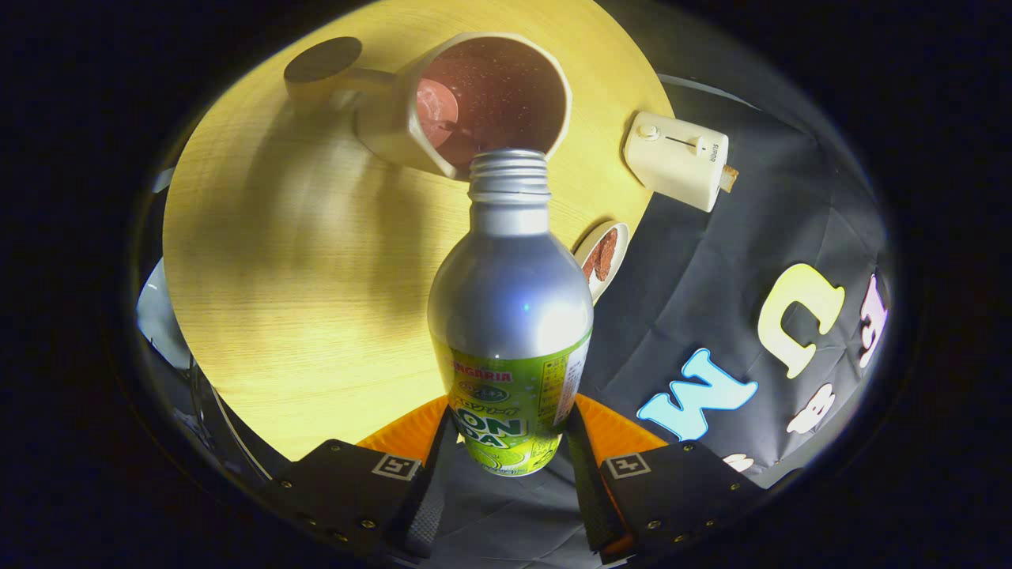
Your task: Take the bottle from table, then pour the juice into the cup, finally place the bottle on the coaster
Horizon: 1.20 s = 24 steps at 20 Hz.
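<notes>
**Ana:** Where does the table [300,316] end?

**Ben:** Its round edge curves past the fingers at 7 o'clock. It also runs up the far side at 2 o'clock, where the dark booth cloth [711,316] starts. The widest bare wood lies at 9 o'clock from the bottle [510,316].

**Ana:** What does the gripper [506,466] do?

**Ben:** Both fingers press on the bottle's lower part, one on each side of the green label. The grip is tight on the bottle.

**Ana:** What else sits around?

**Ben:** The cup [482,103] stands at 12 o'clock, just past the bottle's mouth. It is dark red inside, and its handle sticks out toward 10 o'clock. A round dark coaster [320,62] lies beyond that handle, at 11 o'clock. A cream toaster [678,158] sits at 2 o'clock by the table's edge. A small plate [602,254] with something brown on it peeks out from behind the bottle's shoulder at 1 o'clock.

**Ana:** Which way does the bottle point?

**Ben:** Its long line runs from the fingers at 6 o'clock out to 12 o'clock. The open threaded mouth sits right at the cup's near rim. No cap is on it.
</notes>
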Each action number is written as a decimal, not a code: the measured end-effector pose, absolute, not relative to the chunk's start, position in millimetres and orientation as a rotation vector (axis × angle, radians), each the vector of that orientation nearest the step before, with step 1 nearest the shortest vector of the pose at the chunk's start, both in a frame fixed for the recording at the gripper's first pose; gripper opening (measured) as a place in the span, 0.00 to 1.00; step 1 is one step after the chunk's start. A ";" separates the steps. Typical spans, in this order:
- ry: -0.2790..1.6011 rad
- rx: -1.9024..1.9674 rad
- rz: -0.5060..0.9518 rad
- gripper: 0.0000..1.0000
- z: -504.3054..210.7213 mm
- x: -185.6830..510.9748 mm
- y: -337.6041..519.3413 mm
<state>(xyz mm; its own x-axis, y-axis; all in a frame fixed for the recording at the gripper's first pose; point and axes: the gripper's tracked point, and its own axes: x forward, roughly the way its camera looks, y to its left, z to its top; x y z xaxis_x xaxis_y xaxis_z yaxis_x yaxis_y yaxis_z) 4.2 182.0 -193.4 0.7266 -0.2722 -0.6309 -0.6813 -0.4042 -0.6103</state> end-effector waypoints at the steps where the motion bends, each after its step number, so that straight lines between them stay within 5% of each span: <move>1: 0.731 -1.992 0.550 0.70 -193.6 3.8 182.0; 24: 0.763 -2.136 0.559 0.70 -174.9 11.4 183.1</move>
<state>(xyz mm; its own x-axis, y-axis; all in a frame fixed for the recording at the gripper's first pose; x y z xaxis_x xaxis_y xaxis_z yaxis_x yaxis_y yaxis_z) 11.4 183.1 -174.9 0.7221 -0.3330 -0.6063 -0.6785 -0.5119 -0.5269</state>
